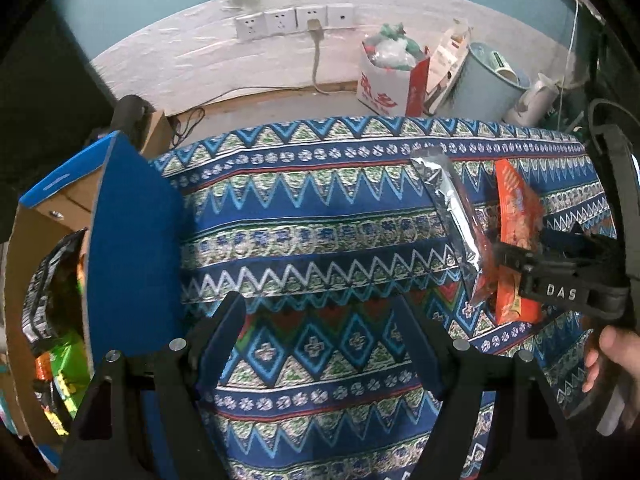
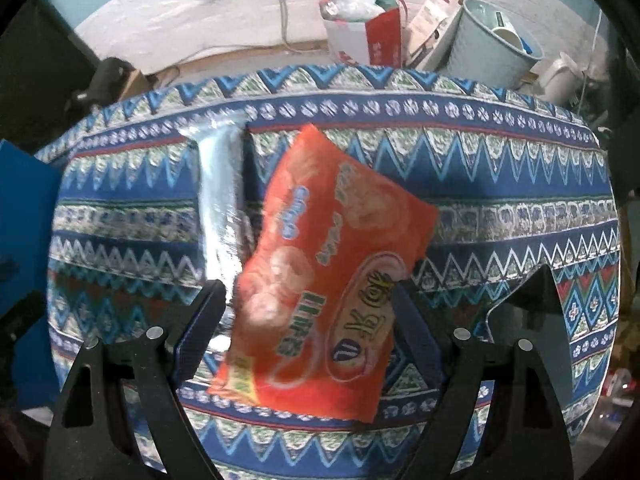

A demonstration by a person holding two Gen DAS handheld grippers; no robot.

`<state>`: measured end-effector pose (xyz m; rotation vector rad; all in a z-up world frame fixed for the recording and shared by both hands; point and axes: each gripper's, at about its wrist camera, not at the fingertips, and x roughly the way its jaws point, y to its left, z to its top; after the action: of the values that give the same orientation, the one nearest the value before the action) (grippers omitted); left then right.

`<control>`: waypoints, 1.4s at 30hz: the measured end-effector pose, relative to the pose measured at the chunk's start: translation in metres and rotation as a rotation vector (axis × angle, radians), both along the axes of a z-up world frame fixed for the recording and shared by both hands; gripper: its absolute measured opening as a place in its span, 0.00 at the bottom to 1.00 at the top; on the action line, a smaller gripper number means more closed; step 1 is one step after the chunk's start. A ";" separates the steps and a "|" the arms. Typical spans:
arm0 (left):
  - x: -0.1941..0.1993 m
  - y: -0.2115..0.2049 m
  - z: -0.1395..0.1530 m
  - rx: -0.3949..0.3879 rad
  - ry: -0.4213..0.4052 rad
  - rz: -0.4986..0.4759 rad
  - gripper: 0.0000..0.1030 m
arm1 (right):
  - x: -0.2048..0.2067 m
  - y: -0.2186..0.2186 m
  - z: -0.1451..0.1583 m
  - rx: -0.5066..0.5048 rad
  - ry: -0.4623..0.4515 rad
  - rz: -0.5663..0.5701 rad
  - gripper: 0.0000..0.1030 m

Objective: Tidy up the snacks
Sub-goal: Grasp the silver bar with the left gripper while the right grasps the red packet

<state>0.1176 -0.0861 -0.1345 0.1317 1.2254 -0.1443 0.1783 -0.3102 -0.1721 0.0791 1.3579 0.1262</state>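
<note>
An orange snack bag (image 2: 320,280) lies on the patterned tablecloth (image 2: 500,184), with a silver-backed packet (image 2: 220,208) just left of it. My right gripper (image 2: 306,304) hangs over the bag with its jaws wide. The bag sits between the fingers, and the right finger (image 2: 416,332) is at the bag's edge; the left finger stands off it. In the left wrist view, the orange bag (image 1: 516,204) and silver packet (image 1: 452,208) lie at the right, with the right gripper (image 1: 508,264) across them. My left gripper (image 1: 320,316) is open over bare cloth.
A cardboard box with blue flaps (image 1: 128,240) stands at the table's left edge, holding several snack bags (image 1: 44,292). Behind the table are a red-and-white carton (image 1: 388,80), a pale blue bin (image 1: 492,80) and wall sockets (image 1: 292,20). A hand (image 1: 612,360) grips the right tool.
</note>
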 end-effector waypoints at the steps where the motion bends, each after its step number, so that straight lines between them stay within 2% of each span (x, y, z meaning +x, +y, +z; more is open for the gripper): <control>1: 0.002 -0.004 -0.002 0.000 0.005 -0.003 0.76 | 0.000 -0.002 -0.002 -0.009 0.001 0.003 0.81; 9: 0.016 -0.033 -0.018 -0.041 0.060 -0.008 0.76 | -0.007 -0.035 -0.029 -0.026 0.065 -0.043 0.82; 13: 0.027 -0.048 -0.025 -0.069 0.084 0.009 0.76 | -0.010 -0.040 -0.031 -0.033 0.047 -0.015 0.82; 14: 0.030 -0.051 -0.027 -0.080 0.089 0.013 0.76 | -0.012 -0.040 -0.031 -0.034 0.043 -0.011 0.79; 16: 0.036 -0.061 -0.029 -0.091 0.095 0.026 0.76 | -0.016 -0.041 -0.028 -0.065 0.025 0.009 0.66; 17: 0.038 -0.064 -0.030 -0.090 0.096 0.030 0.78 | -0.020 -0.041 -0.027 -0.068 0.017 0.021 0.55; 20: 0.044 -0.077 -0.035 -0.108 0.112 0.044 0.80 | -0.025 -0.048 -0.019 -0.034 0.002 0.026 0.45; 26: 0.059 -0.096 -0.049 -0.120 0.144 0.084 0.80 | -0.028 -0.066 -0.005 -0.022 -0.040 0.006 0.44; 30: 0.068 -0.110 -0.065 -0.135 0.203 0.104 0.80 | -0.029 -0.069 -0.004 0.000 -0.039 -0.017 0.44; 35: 0.067 -0.125 -0.076 -0.094 0.192 0.081 0.80 | -0.019 -0.077 -0.003 0.025 -0.047 -0.017 0.44; 37: 0.065 -0.131 -0.075 -0.088 0.167 0.058 0.72 | -0.021 -0.075 -0.002 0.026 -0.053 -0.012 0.44; 39: 0.063 -0.135 -0.072 -0.068 0.142 0.034 0.46 | -0.020 -0.075 -0.002 0.020 -0.054 -0.011 0.44; 41: 0.062 -0.136 -0.071 -0.059 0.135 0.005 0.31 | -0.018 -0.076 -0.004 0.022 -0.052 -0.012 0.44; 42: 0.061 -0.135 -0.070 -0.059 0.131 0.001 0.30 | -0.018 -0.076 -0.004 0.023 -0.052 -0.014 0.44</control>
<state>0.1783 -0.2212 -0.2045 0.0714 1.3506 -0.1906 0.1607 -0.3866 -0.1762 0.1039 1.3040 0.1317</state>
